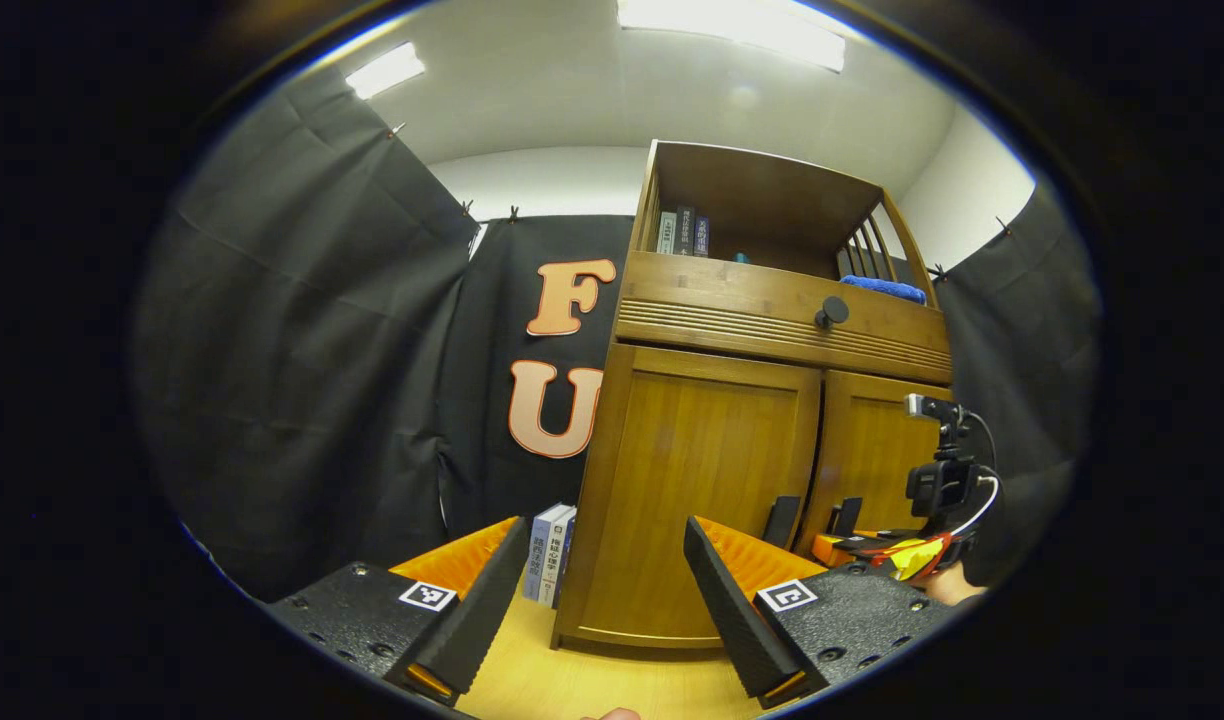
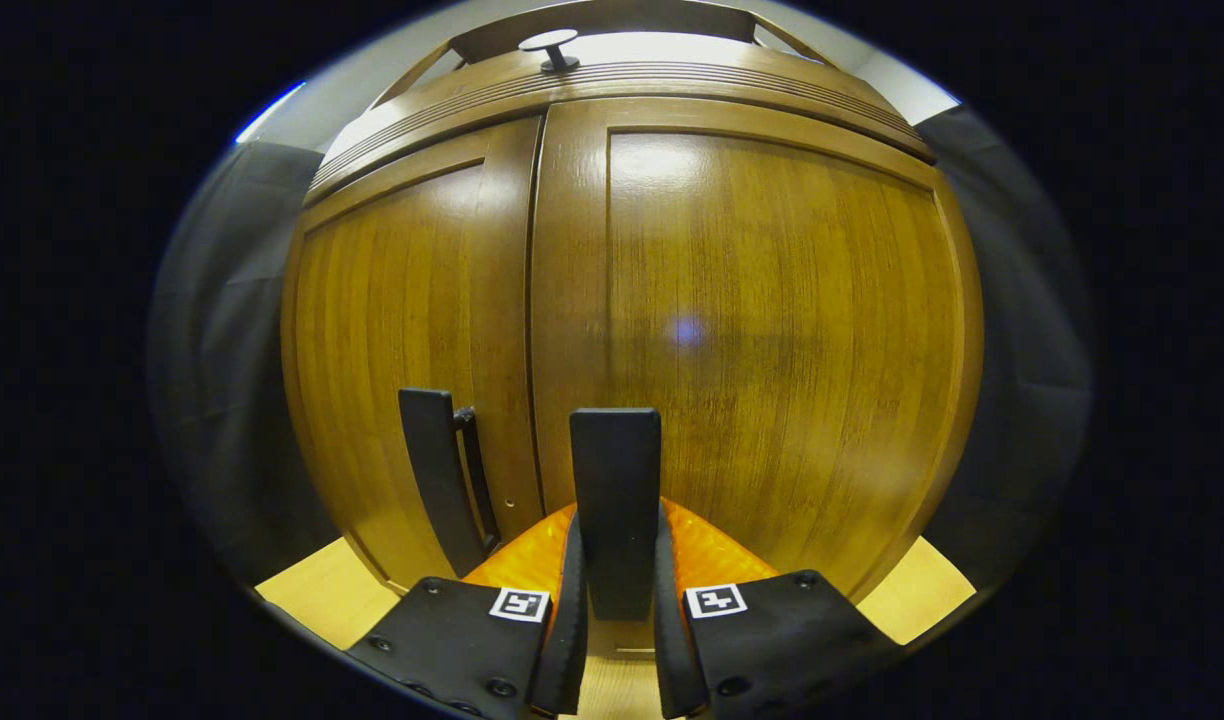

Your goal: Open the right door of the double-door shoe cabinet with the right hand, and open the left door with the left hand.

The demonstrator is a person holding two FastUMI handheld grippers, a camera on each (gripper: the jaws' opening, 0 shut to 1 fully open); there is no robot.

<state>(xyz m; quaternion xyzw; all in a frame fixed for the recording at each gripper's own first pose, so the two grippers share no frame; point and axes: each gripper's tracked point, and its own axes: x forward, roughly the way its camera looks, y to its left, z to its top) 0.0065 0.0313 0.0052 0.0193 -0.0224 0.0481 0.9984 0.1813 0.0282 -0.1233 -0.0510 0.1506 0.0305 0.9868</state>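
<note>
The wooden shoe cabinet (image 1: 712, 300) stands ahead with both doors closed. In the left gripper view the left door (image 1: 702, 470) and right door (image 1: 877, 450) meet at a seam, each with a dark upright handle beside it. My left gripper (image 1: 602, 620) is open, low and well short of the left door's handle (image 1: 782, 520). In the right gripper view my right gripper (image 2: 617, 560) is close against the right door (image 2: 772, 320), both fingers pressed on the right door's handle (image 2: 617, 470). The left door's handle (image 2: 437, 480) stands free. My right gripper (image 1: 857, 548) also shows at that handle.
Two books (image 1: 550, 553) stand upright against the cabinet's left side. Above the doors a drawer with a round knob (image 1: 830, 312), then an open shelf with books (image 1: 682, 232) and a blue cloth (image 1: 882, 288). Black curtains surround the booth; light wooden floor (image 1: 592, 685) lies below.
</note>
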